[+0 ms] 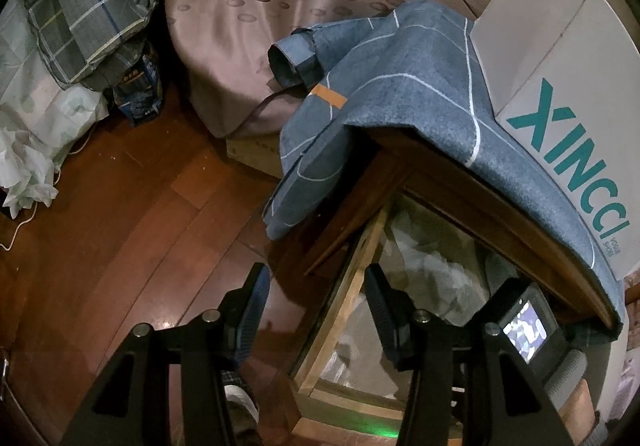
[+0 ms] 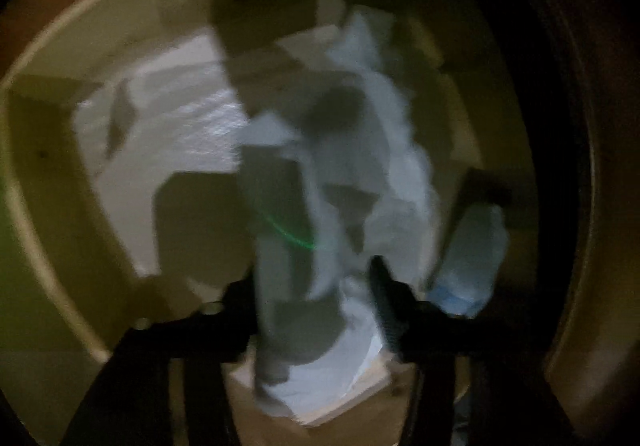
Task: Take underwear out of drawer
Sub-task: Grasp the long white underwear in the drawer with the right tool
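I've got the right gripper (image 2: 316, 310) inside the drawer (image 2: 48, 206), jaws apart, pale underwear (image 2: 360, 174) bunched between and ahead of them, grip unclear. The left gripper (image 1: 316, 310) hovers outside, jaws empty.

1. A blue cloth (image 1: 404, 94) with white lines is hanging over the edge of a wooden top.
2. A white box (image 1: 568, 118) with teal letters is sitting on this cloth.
3. A checked pillow (image 1: 92, 6) is lying beside the bed (image 1: 240, 46).
4. A white cable (image 1: 24, 222) is running across the wooden floor (image 1: 140, 206).
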A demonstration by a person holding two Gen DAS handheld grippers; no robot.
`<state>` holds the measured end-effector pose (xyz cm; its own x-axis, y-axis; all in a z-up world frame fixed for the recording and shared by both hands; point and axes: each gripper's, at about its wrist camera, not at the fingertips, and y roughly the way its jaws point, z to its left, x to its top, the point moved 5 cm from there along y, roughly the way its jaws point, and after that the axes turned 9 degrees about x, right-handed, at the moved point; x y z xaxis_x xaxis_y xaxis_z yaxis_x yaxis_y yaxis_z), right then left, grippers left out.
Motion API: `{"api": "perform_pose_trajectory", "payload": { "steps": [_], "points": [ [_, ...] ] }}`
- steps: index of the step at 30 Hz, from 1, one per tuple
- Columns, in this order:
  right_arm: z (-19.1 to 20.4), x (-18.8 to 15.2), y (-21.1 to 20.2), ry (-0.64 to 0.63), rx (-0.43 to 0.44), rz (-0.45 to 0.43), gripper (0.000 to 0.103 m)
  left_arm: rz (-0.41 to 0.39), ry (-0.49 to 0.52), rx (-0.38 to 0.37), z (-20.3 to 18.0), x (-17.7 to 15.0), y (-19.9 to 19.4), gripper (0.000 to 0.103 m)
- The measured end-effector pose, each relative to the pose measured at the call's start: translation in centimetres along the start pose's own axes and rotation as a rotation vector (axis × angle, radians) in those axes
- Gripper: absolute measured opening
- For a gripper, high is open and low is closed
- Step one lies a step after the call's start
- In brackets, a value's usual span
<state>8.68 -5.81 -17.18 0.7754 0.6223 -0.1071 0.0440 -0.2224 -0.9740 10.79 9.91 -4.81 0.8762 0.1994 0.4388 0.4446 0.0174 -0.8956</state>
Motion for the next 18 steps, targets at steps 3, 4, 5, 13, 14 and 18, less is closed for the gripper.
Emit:
{"api": "perform_pose_trajectory", "payload": {
  "steps": [3, 4, 5, 13, 14, 18],
  "points": [
    [-1.0, 0.4, 0.7, 0.024, 0.003, -0.006, 0.063, -0.001, -0.003, 0.0, 0.1, 0.1, 0.0, 0.05],
    [-0.9, 0.2, 0.6, 0.025, -0.002, -0.009, 0.063, -0.001, -0.003, -0.001, 0.1, 0.1, 0.0, 0.05],
    [-1.2, 0.9, 0.3, 0.019, -0.017, -0.016, 0.063, 0.001, -0.003, -0.002, 0.0, 0.1, 0.1, 0.05],
    [-2.6, 2.0, 1.6, 0.046, -0.004, -0.057, 0.041, 0.011, -0.004, -0.006, 0.0, 0.1, 0.2, 0.05],
    [-2.6, 2.1, 1.5, 0.041, -0.004, -0.059, 0.041, 0.011, -0.003, -0.005, 0.0, 0.1, 0.3, 0.05],
    [-2.6, 1.9, 1.6, 0.005, -0.002, -0.077, 0.043, 0.009, 0.007, -0.008, -0.2, 0.0, 0.2, 0.05]
  ]
}}
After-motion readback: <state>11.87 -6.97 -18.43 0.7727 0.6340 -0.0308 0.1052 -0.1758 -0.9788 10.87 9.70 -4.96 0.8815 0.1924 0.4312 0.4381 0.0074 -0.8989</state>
